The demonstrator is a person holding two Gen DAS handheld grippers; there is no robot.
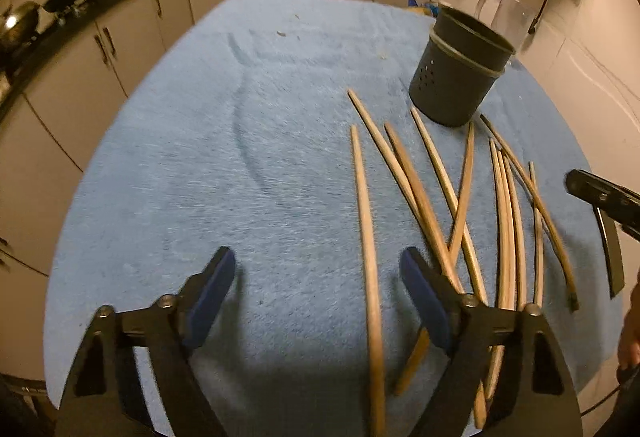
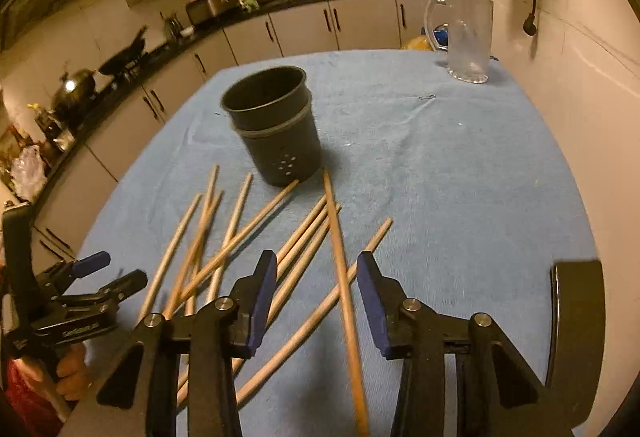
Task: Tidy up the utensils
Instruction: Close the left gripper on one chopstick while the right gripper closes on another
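While its jaws stand apart over the blue cloth (image 1: 240,165), the left gripper (image 1: 318,269) has one chopstick (image 1: 370,269) lying loose between them. The right gripper (image 2: 316,277), also apart, straddles another stick (image 2: 344,289) without pressing it. More chopsticks (image 2: 240,233) lie scattered beyond, just before the dark holder (image 2: 276,133). A clear jug (image 2: 468,37) stands well behind.

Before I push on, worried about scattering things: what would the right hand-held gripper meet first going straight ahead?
Probably the darker chopstick lying between its open jaws, then the blue cloth; depth is unclear.
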